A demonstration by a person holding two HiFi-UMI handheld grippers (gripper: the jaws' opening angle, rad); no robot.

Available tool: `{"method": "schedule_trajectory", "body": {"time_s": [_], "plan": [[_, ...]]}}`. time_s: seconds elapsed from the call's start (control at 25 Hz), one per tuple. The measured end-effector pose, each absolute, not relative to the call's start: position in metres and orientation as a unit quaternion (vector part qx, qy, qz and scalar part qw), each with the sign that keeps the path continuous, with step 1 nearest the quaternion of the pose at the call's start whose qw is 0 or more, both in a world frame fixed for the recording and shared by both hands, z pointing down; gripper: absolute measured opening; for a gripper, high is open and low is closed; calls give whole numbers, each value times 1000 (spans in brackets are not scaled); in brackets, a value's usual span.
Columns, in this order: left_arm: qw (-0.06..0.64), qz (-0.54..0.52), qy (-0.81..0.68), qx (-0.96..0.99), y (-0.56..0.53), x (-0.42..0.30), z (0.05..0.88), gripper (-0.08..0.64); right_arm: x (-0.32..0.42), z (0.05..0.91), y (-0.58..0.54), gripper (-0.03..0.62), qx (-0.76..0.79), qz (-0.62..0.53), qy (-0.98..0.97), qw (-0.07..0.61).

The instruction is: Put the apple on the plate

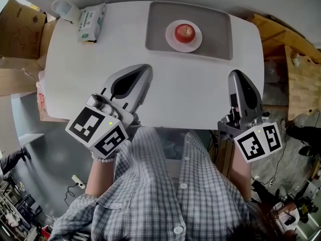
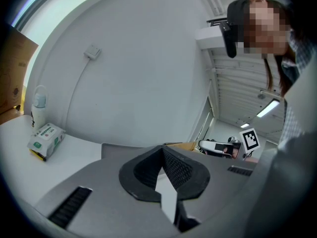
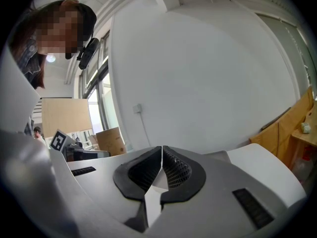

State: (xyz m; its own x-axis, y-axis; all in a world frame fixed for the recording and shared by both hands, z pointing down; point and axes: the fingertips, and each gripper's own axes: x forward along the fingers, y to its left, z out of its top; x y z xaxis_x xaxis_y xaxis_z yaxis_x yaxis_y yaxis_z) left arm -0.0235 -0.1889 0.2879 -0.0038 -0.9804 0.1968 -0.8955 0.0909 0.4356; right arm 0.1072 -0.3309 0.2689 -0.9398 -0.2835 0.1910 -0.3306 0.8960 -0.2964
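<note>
A red apple (image 1: pixel 184 32) rests on a small white plate (image 1: pixel 171 40), which stands on a grey mat (image 1: pixel 215 31) at the far side of the white table (image 1: pixel 190 89). My left gripper (image 1: pixel 146 70) hovers over the table's near left part, its jaws shut with nothing between them. At the table's near right edge my right gripper (image 1: pixel 235 76) is also shut and empty. Both gripper views look up at the wall, each showing its own jaw tips pressed together: left gripper (image 2: pixel 162 149), right gripper (image 3: pixel 162 148). Neither of these views shows the apple.
A pack of tissues (image 1: pixel 91 22) (image 2: pixel 46 140) and a white bottle (image 1: pixel 64 9) (image 2: pixel 39 100) sit at the table's far left corner. Cardboard boxes (image 1: pixel 20 21) stand to the left of the table, wooden furniture (image 1: pixel 301 74) to the right. My checked shirt (image 1: pixel 165 190) fills the near foreground.
</note>
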Motion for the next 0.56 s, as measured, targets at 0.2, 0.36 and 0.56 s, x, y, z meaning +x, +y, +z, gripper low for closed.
{"method": "schedule_trajectory", "body": {"time_s": [0.2,0.36,0.56], "plan": [[233,-90,-698,671,-184,-22,289,9,116,272,-336,26,161,142,-972,91],[235,-88,-698,671,-184,-22,291,9,121,268,-349,26,164,130,-974,92],[232,-73,-701,671,-186,-18,290,8,119,265,-358,26,156,119,-977,85]]}}
